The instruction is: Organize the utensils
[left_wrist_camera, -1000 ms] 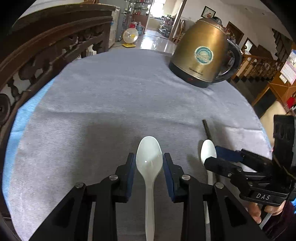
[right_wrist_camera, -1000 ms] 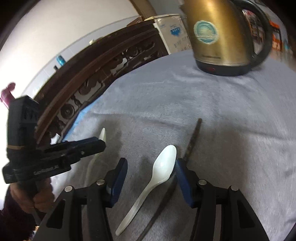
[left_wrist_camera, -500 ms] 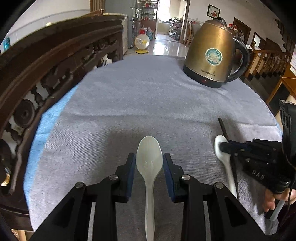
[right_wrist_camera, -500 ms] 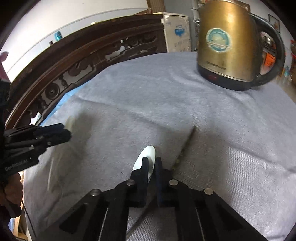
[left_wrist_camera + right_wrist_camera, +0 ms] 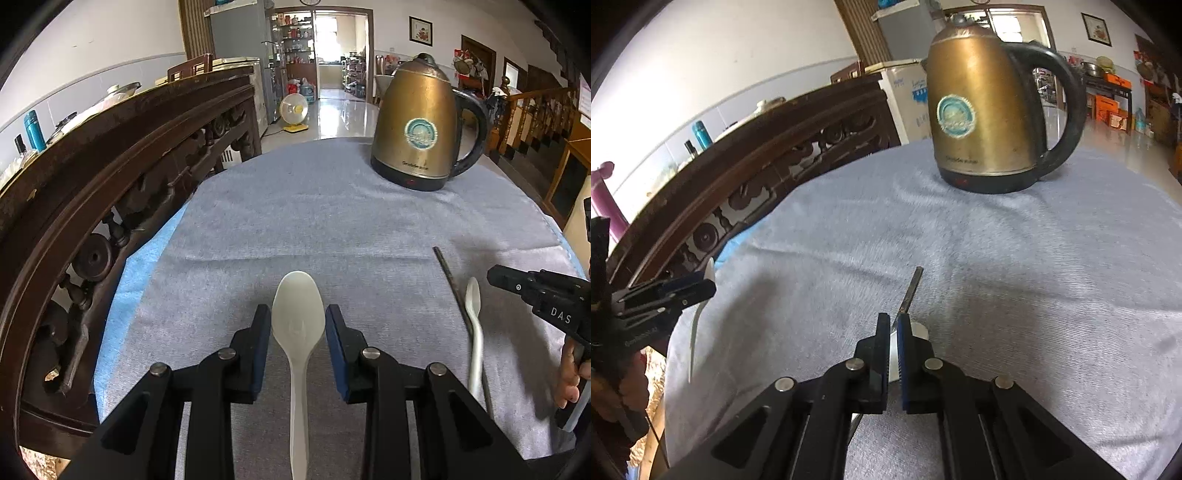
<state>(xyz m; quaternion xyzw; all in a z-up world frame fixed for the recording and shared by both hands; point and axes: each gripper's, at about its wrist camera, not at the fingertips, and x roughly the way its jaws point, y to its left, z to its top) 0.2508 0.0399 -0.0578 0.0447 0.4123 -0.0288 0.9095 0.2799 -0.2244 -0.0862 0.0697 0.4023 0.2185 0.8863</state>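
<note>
My left gripper [image 5: 298,325] is shut on a white plastic spoon [image 5: 298,321], its bowl sticking out between the fingertips, held above the grey cloth. My right gripper [image 5: 894,332] is shut on a second white spoon [image 5: 918,329], which shows only as a sliver between and beside the pads. In the left wrist view that second spoon [image 5: 474,325] lies along a dark chopstick [image 5: 454,284], and the right gripper [image 5: 543,295] sits at the right edge. The chopstick [image 5: 910,290] points away from the right fingertips.
A brass electric kettle [image 5: 419,129] stands at the far right of the cloth-covered table [image 5: 295,206]. A carved dark wooden chair back [image 5: 110,155] runs along the table's left side. The table's right edge [image 5: 554,229] drops off to a stair railing.
The right gripper closed on the second spoon over the last second. Both grippers lifted and pulled back; the left holds its spoon as before.
</note>
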